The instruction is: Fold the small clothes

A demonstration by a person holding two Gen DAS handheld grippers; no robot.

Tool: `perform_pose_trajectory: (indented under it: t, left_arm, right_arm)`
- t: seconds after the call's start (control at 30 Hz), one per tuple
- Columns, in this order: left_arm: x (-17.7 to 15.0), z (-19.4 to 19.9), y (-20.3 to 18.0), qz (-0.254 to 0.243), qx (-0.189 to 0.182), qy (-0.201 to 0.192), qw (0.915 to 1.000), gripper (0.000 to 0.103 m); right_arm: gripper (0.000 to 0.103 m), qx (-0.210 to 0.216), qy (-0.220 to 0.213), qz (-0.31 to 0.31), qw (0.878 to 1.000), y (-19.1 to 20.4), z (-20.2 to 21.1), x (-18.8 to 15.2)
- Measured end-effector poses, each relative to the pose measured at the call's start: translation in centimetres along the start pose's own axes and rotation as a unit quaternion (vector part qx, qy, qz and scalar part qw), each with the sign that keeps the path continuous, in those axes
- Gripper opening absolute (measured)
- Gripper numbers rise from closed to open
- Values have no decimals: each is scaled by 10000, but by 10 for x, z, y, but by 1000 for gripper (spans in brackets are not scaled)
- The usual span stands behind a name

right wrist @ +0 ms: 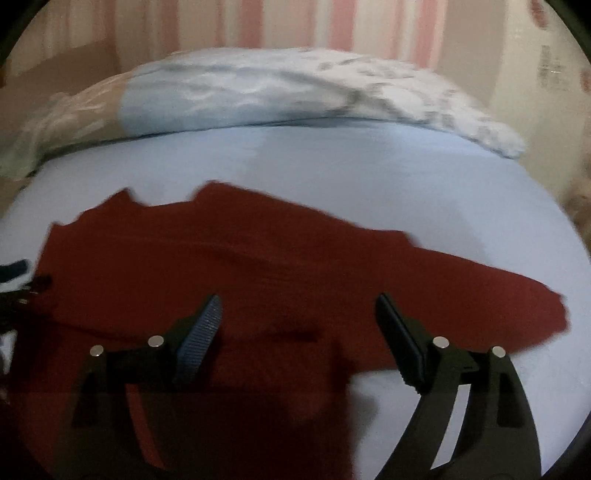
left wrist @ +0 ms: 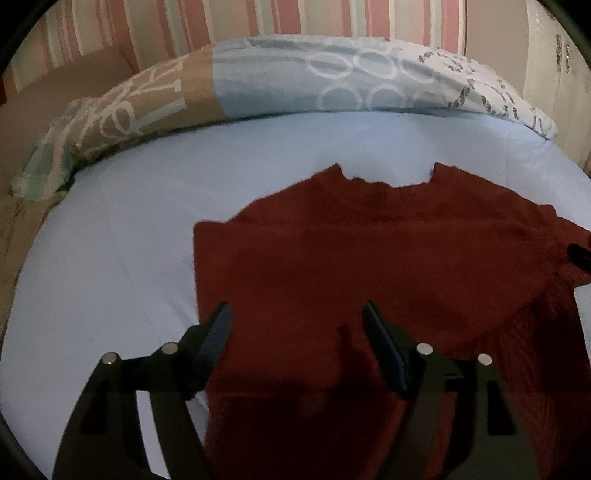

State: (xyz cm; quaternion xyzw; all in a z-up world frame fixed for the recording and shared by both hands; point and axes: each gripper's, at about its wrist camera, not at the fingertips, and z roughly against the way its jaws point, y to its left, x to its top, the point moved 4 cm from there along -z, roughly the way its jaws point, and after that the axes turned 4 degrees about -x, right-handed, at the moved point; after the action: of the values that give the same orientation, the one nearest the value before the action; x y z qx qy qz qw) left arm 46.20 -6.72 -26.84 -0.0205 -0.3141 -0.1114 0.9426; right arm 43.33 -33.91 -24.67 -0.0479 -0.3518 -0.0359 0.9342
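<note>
A dark red knit top (left wrist: 369,251) lies flat on a light blue bed sheet (left wrist: 129,221), neckline away from me. My left gripper (left wrist: 297,314) is open and empty, hovering over the top's left part. In the right wrist view the top (right wrist: 221,266) stretches with a sleeve out to the right (right wrist: 517,299). My right gripper (right wrist: 297,306) is open and empty over the top's right side. The right gripper's tip shows at the right edge of the left wrist view (left wrist: 580,254).
A patterned blue, tan and white pillow (left wrist: 295,81) lies along the far edge of the bed, also in the right wrist view (right wrist: 277,96). A striped pink wall (left wrist: 258,18) stands behind. Bare sheet (right wrist: 443,184) surrounds the top.
</note>
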Motion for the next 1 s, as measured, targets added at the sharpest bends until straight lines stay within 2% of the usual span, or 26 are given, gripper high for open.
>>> perform_pose_trajectory:
  t: [0.07, 0.13, 0.2, 0.3, 0.37, 0.43, 0.47, 0.6, 0.73, 0.87, 1.0]
  left_arm:
    - [-2, -3, -2, 3, -2, 50, 10000, 74]
    - [-5, -8, -3, -42, 53, 136, 9999, 74]
    - [-7, -10, -4, -69, 71, 176, 9998, 74]
    - [-8, -12, -5, -97, 95, 223, 9997, 74]
    - [-5, -6, -6, -43, 28, 158, 9999, 74]
    - [0, -1, -10, 37, -118, 68, 9999, 83]
    - [2, -1, -13, 51, -155, 40, 9999, 87]
    - [4, -9, -23, 30, -174, 160, 9997, 86]
    - [5, -4, -31, 15, -216, 153, 9996, 87]
    - [11, 4, -41, -30, -101, 85, 9999, 95]
    - [17, 9, -56, 6, -227, 88, 9997, 96]
  right_arm:
    - [74, 229, 265, 126, 9993, 18, -22, 2]
    - [62, 163, 695, 150, 9973, 21, -49, -3]
    - [62, 170, 811, 20, 9966, 17, -61, -6]
    - [62, -39, 808, 118, 9967, 17, -52, -2]
    - [66, -68, 567, 70, 9983, 13, -35, 1]
    - [75, 73, 423, -95, 9990, 9, -21, 1]
    - [75, 58, 376, -114, 9992, 8, -16, 0]
    - [75, 1, 580, -91, 9983, 9, -27, -9]
    - [76, 133, 712, -258, 9970, 0, -37, -16]
    - [95, 196, 406, -496, 9978, -19, -20, -11]
    - [100, -54, 237, -582, 9980, -57, -3, -9]
